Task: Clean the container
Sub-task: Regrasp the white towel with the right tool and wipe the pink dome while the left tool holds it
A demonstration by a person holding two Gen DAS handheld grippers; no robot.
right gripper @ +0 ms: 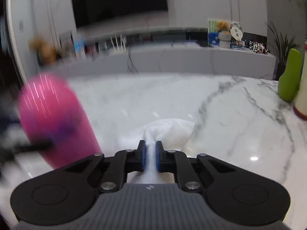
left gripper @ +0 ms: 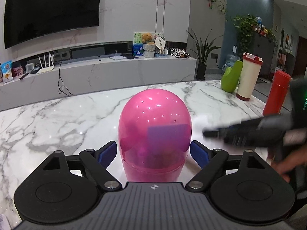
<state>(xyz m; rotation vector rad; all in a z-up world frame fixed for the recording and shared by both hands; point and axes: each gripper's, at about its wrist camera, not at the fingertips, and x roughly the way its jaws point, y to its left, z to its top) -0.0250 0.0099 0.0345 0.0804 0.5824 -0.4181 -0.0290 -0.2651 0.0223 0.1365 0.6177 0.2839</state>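
A glossy pink egg-shaped container (left gripper: pixel 154 122) stands upright on the white marble table (left gripper: pixel 57 118). My left gripper (left gripper: pixel 154 145) is shut on its lower body, with a blue pad (left gripper: pixel 109 151) pressed against each side. In the left wrist view my right gripper (left gripper: pixel 209 133) comes in blurred from the right, beside the container, with a white blur of cloth (left gripper: pixel 199 121) at its tip. In the right wrist view, my right gripper (right gripper: pixel 150 153) is shut on a white cloth (right gripper: pixel 170 131) that bunches out ahead of the fingers. The container (right gripper: pixel 55 118) is blurred at the left there.
A green curved vessel (left gripper: pixel 231 76), a cream tumbler with a red lid (left gripper: pixel 249 76) and a red bottle (left gripper: pixel 276 94) stand at the table's far right. A person's hand (left gripper: pixel 285 164) holds the right gripper. Beyond the table's far edge are a TV console and plants.
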